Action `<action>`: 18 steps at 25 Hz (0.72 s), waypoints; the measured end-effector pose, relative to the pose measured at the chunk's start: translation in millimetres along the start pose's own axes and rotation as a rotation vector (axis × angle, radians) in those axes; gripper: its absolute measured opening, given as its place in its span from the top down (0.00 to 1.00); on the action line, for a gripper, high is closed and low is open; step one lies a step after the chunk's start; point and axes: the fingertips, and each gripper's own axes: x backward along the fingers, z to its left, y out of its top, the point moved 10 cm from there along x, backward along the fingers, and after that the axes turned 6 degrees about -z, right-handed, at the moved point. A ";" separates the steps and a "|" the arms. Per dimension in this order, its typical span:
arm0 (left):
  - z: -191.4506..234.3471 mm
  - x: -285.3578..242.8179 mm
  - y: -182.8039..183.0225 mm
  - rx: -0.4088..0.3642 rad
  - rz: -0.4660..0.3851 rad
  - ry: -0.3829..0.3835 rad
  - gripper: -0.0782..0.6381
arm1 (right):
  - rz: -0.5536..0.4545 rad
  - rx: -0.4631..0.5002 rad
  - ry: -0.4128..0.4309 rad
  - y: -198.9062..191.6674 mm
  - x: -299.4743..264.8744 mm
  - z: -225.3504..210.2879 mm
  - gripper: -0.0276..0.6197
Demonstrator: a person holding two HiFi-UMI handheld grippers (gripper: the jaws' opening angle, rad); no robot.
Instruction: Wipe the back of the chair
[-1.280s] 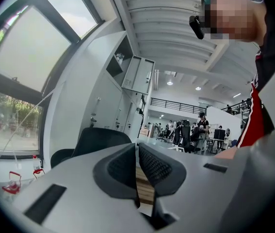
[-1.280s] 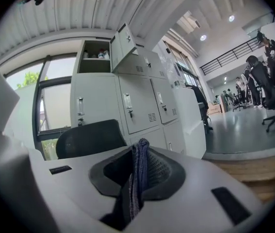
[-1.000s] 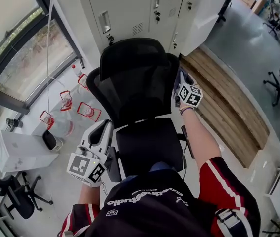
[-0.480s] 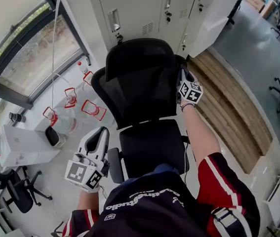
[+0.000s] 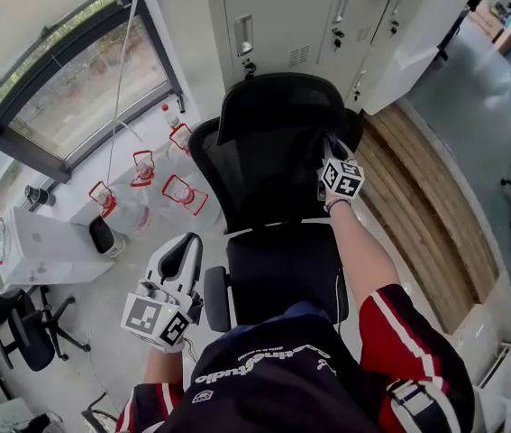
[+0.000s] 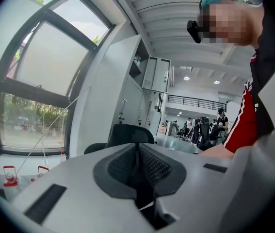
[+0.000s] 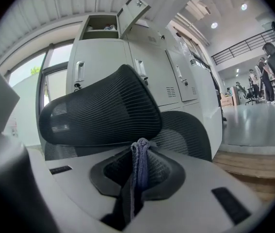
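Grey cloth [image 7: 137, 165] pinched in right gripper [image 7: 140, 148], left gripper [image 6: 137, 148] closed

Our head view steeply down over the chair [image 5: 273, 152], our right gripper view close up to it, left one farther off, all three sharing it

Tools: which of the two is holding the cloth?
The right tool, up by the chair back: a grey cloth is pinched between its jaws. The left tool is shut on nothing.
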 end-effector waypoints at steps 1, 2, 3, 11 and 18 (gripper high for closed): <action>1.1 1.7 0.2 0.000 -0.002 0.006 0.84 | 0.002 -0.003 0.013 -1.8 -2.6 7.0 0.86; 1.8 3.6 0.6 0.001 -0.004 0.011 0.84 | 0.004 -0.005 0.028 -3.2 -4.9 14.6 0.86; 2.1 6.0 1.2 0.001 -0.006 0.015 0.84 | 0.006 -0.005 0.045 -4.2 -6.9 22.8 0.86; 4.9 30.3 3.9 0.001 -0.027 0.072 0.84 | 0.032 0.004 0.194 -15.7 -20.8 93.4 0.86; 11.8 60.6 5.8 0.002 -0.042 0.159 0.84 | 0.056 -0.016 0.301 -30.9 -31.6 156.5 0.86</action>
